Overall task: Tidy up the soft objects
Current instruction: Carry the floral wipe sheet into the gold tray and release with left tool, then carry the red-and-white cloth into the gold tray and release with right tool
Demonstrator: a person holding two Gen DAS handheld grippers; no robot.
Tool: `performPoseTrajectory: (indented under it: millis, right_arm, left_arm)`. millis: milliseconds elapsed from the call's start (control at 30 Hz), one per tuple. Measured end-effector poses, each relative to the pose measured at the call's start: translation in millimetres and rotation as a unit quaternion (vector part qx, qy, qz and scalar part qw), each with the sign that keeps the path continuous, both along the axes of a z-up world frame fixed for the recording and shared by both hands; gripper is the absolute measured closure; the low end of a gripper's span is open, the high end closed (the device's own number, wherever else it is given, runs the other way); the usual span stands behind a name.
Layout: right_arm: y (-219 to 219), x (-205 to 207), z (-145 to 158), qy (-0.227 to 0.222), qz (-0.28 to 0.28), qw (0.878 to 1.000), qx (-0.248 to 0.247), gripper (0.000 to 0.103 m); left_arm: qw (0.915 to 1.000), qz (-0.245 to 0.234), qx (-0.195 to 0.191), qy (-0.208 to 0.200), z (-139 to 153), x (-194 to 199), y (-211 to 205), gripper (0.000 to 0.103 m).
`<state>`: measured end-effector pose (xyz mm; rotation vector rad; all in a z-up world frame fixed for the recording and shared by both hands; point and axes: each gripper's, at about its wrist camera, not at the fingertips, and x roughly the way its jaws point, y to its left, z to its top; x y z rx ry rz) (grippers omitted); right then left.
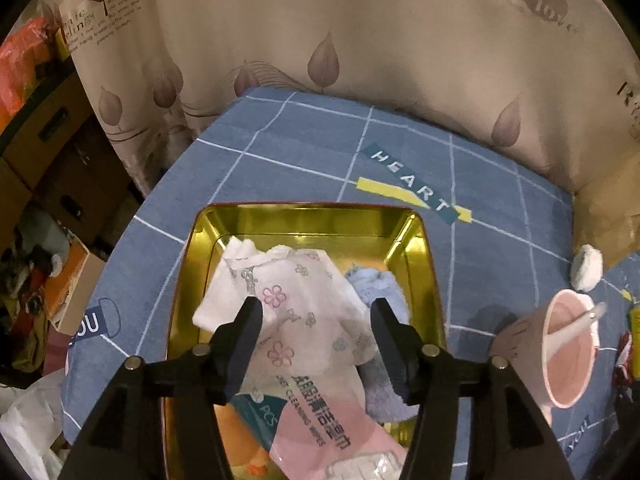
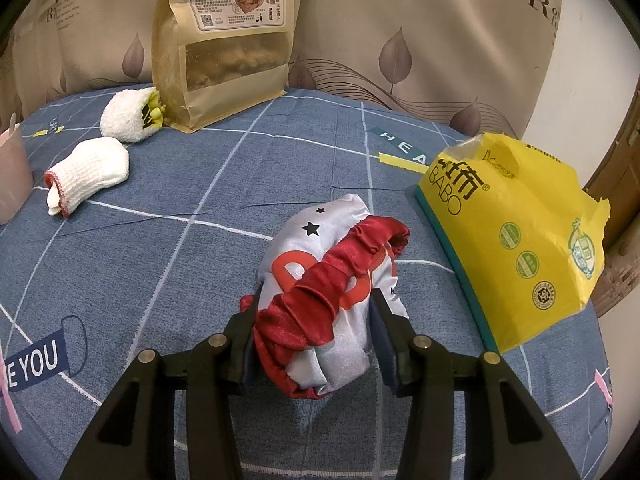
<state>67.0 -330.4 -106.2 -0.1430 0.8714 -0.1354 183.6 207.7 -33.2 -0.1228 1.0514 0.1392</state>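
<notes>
In the left wrist view a gold metal tray (image 1: pixel 304 218) sits on the blue checked tablecloth. In it lie a white flower-print cloth (image 1: pixel 304 300), a fluffy blue cloth (image 1: pixel 384 288) and a pink wipes pack (image 1: pixel 320 428). My left gripper (image 1: pixel 316 312) hangs open over the tray, its jaws wide on either side of the flower-print cloth and not pressing it. In the right wrist view my right gripper (image 2: pixel 310 312) is shut on a white satin bundle with a red ruffled band (image 2: pixel 328 276), which rests on the tablecloth.
A white knit mitten with red trim (image 2: pixel 90 172) and a fluffy white roll (image 2: pixel 130 120) lie at the far left. A tall brown snack bag (image 2: pixel 224 40) stands behind them. A yellow tissue pack (image 2: pixel 516 248) lies to the right. A pink cup (image 1: pixel 560 360) holding a white spoon (image 1: pixel 576 328) stands right of the tray.
</notes>
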Motion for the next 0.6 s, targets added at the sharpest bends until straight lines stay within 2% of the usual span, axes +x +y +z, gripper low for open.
performPoseTrajectory:
  millis: [133, 267, 367, 600]
  right_arm:
    - [-0.7, 0.2, 0.3, 0.0, 0.0, 1.0, 0.001, 0.058]
    - [-0.1, 0.4, 0.5, 0.0, 0.0, 1.0, 0.001, 0.058]
    - [-1.0, -0.2, 0.7, 0.0, 0.0, 1.0, 0.005, 0.058]
    - [-2.4, 1.1, 2.0, 0.003, -0.004, 1.0, 0.014, 0.058]
  left_arm:
    - [0.9998, -0.001, -0.001, -0.02, 15.0, -16.2, -2.1, 0.045]
    - [0.9989, -0.004, -0.007, -0.047, 30.0, -49.4, -5.7, 0.045]
    - [0.9977, 0.005, -0.029, -0.06, 32.1, -76.6, 0.3, 0.045]
    - [0.9951, 0.039, -0.028, -0.086, 30.9, -122.7, 12.9, 0.045]
